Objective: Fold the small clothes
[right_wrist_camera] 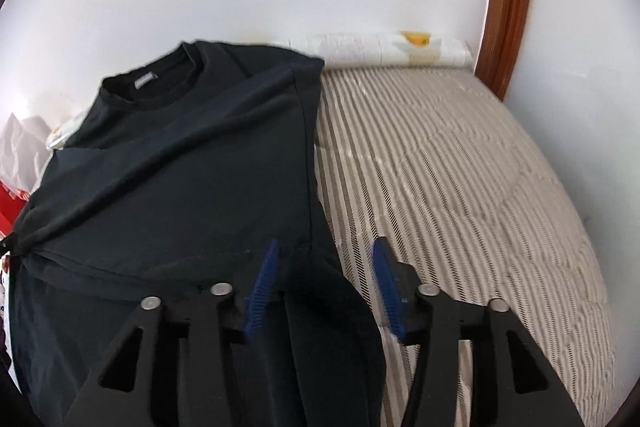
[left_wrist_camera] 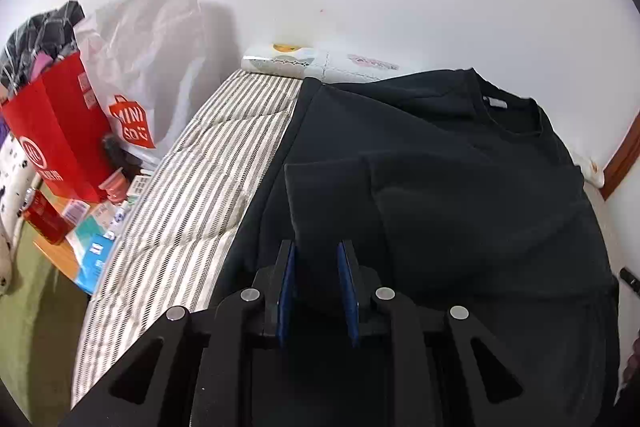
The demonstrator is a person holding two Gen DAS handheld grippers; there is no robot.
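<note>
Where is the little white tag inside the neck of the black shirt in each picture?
Left wrist view: the white tag sits upper right, inside the collar of the black shirt.
Right wrist view: the tag sits upper left, inside the collar of the shirt.
Shared landmark: the striped mattress under the shirt.

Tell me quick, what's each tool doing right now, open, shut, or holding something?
Left tool: open a little, above the black T-shirt, nothing pinched.
Right tool: open wide, the shirt's edge below the gap, not gripped.
</note>
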